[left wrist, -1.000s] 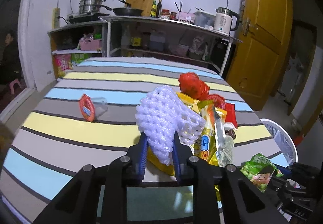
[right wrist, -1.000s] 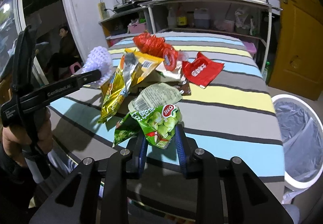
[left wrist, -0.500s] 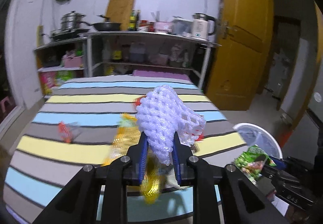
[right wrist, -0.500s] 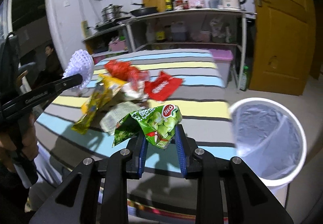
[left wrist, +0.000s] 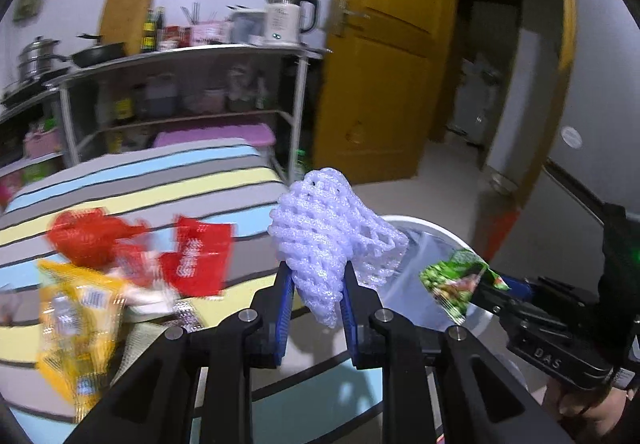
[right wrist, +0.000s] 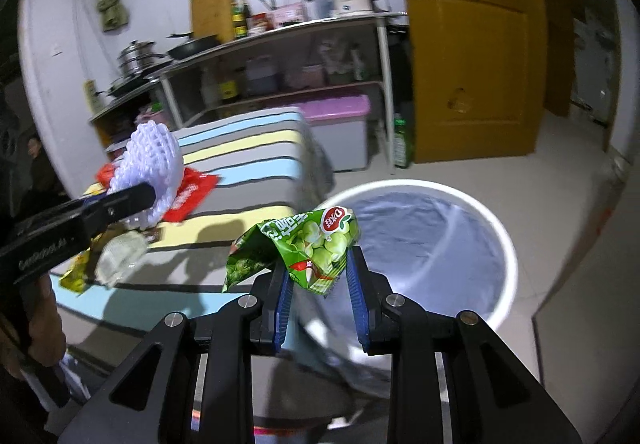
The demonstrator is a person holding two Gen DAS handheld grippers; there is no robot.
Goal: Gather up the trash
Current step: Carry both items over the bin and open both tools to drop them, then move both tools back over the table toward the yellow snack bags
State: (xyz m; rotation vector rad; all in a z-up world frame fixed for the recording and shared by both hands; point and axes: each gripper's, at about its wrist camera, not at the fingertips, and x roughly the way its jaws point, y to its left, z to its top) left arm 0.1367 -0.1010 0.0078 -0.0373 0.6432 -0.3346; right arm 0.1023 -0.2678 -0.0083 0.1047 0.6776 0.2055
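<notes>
My left gripper (left wrist: 316, 284) is shut on a white foam fruit net (left wrist: 326, 236), held up over the table's right end; the net also shows in the right wrist view (right wrist: 154, 160). My right gripper (right wrist: 318, 276) is shut on a green snack wrapper (right wrist: 310, 244), held at the near left rim of the white trash bin (right wrist: 500, 228) with its grey liner. The wrapper (left wrist: 456, 280) and bin (left wrist: 424, 224) also show in the left wrist view, to the right of the net.
Red wrappers (left wrist: 196, 260), a yellow snack bag (left wrist: 76, 324) and other packets lie on the striped table (left wrist: 160, 180). A metal kitchen shelf (right wrist: 280, 40) stands behind it, a yellow door (right wrist: 472, 44) to the right. A person sits at far left (right wrist: 38, 168).
Both grippers have swung right, away from the trash pile toward the bin, each keeping its load. The bin is now large in the right wrist view, just beyond the green wrapper.
</notes>
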